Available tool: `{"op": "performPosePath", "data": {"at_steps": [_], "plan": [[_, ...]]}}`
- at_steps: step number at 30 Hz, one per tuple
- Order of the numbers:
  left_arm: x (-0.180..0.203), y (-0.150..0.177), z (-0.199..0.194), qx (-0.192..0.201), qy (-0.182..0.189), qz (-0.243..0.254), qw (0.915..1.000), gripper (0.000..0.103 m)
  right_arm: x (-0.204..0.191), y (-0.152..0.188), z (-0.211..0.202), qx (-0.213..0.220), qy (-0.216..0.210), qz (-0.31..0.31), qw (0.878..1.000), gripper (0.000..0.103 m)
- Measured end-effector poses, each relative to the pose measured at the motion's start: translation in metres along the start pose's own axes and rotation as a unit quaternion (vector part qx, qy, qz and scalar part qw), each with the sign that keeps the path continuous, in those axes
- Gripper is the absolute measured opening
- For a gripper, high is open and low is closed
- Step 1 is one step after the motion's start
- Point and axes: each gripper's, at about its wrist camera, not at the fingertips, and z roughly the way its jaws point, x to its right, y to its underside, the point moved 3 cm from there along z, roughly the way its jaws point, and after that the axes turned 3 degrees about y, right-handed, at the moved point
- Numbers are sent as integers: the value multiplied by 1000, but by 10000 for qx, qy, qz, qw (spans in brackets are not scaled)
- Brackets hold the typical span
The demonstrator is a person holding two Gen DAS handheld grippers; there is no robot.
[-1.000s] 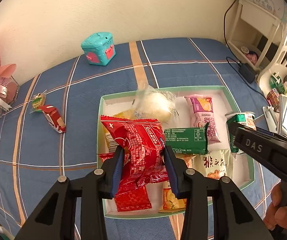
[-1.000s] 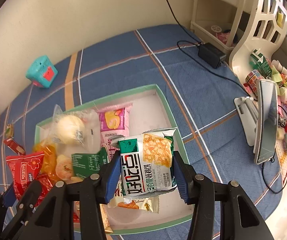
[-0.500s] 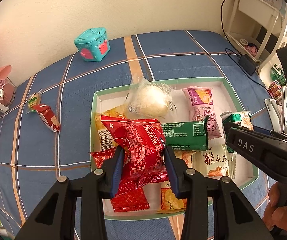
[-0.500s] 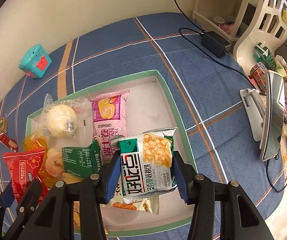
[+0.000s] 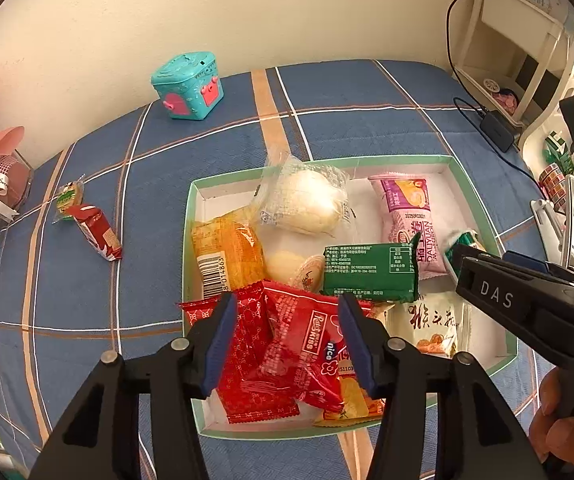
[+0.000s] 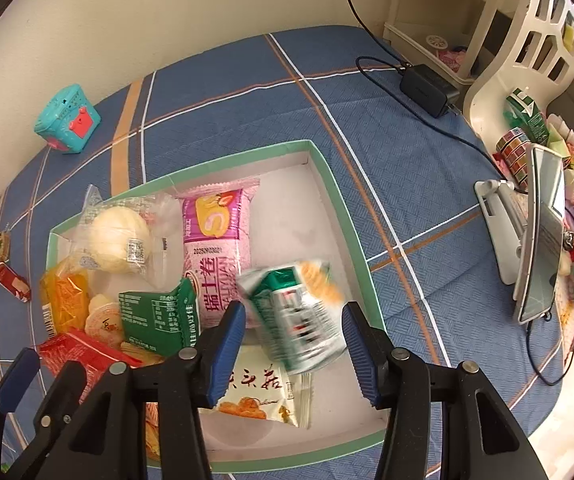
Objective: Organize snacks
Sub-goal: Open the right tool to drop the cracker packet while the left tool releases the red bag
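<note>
Your left gripper (image 5: 285, 338) has just been opening; jaws now spread, w/ the red snack pack (image 5: 303, 356) lying between them but clear of the pads, resting in the box's near-left corner on top of other red wrappers. Your right gripper (image 6: 293, 346) has also just been opening: jaws apart, and the green-and-white cracker pack (image 6: 299, 316) sits blurred between them, tilted, not pinched, over the near-right part of the box (image 6: 351, 236). Under it lies a white snack pack w/ black characters (image 6: 261, 392).

Further in: a dark green pack (image 6: 155, 320) mid-box, an orange pack (image 5: 227, 260) along the left wall, a pink swiss-roll pack (image 6: 217, 248) toward the far side, and a clear-bagged bun (image 6: 117, 238) at the far-left corner.

Outside the box, on the blue plaid cloth (image 5: 347, 120): a small red pack (image 5: 95, 232) and a small green pack (image 5: 69, 198) touching it, well left of the box. A teal toy cube (image 5: 189, 86) stands near the cloth's far edge by the wall.
</note>
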Motion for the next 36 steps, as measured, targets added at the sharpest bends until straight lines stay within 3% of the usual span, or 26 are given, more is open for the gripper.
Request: {"op": "performPosePath", "data": {"at_steps": [6,14,20,23,32,33,36], "plan": [[-9,-1,-7,99,21,-128,9999,54,-4,-1,-12,147,-14,-81,9999,58],[-47,-4,-14,198,-12,-727,9972,54,-28,1,-37,452,-120,-390,9981,58],[-94,-1,-18,288,-313,-1316,9904,57,-56,9,-45,524,-175,-762,9956,58],[-114,2,-18,302,-444,-1549,9865,68,-69,13,-47,539,-204,-904,9942,58],[-168,10,-21,309,-759,-2113,9740,70,-111,23,-56,566,-389,-1206,9903,58],[-172,12,-22,314,-775,-2166,9727,70,-116,25,-57,566,-408,-1232,9899,58],[-187,16,-24,326,-876,-2314,9684,81,-131,29,-58,560,-510,-1291,9887,73]]}}
